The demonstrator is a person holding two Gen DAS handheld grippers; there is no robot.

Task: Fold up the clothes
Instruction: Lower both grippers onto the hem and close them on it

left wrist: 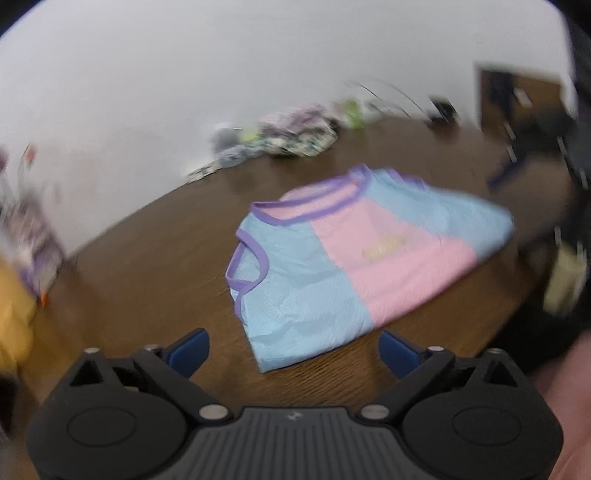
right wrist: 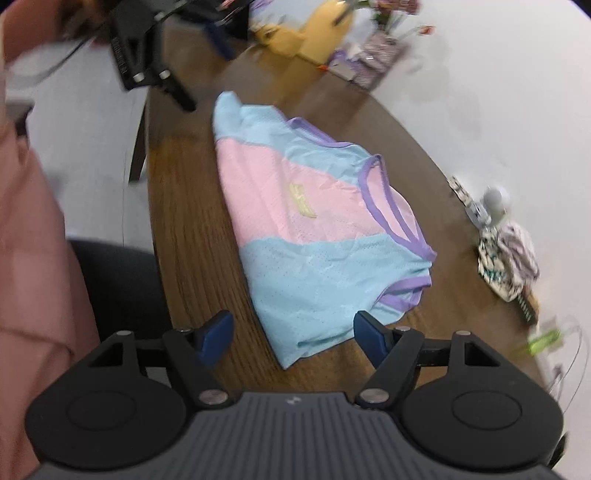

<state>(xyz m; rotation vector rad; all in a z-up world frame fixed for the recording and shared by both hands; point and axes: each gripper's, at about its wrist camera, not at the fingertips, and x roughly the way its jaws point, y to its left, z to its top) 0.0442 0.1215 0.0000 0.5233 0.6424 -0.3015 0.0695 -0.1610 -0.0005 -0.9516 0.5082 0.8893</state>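
In the left wrist view, the left gripper hovers above the brown wooden tabletop with its blue-padded fingers spread wide and holding nothing. Just ahead of them lies the shirt, a sleeveless mesh top in light blue and pink panels with purple trim at the neck and armholes, and a small yellow logo on the pink part. It is folded into a roughly rectangular shape and lies flat, its nearest blue corner between the two fingers but not touching them. At the far edge of the tabletop, against the white wall, sits a pile of patterned clothes, blurred. A yellow object shows at the left edge; the whole picture is smeared by motion.

In the right wrist view, the right gripper also has its fingers spread apart and empty, held over the near edge of the tabletop. The shirt stretches away from it, the blue end closest, the pink band with the logo in the middle, the neckline toward the right. The left gripper appears at the top left, above the tabletop beyond the far end of the shirt. A pink sleeve fills the left side. The patterned clothes lie at the right edge by the wall, and a yellow soft toy sits at the far end.
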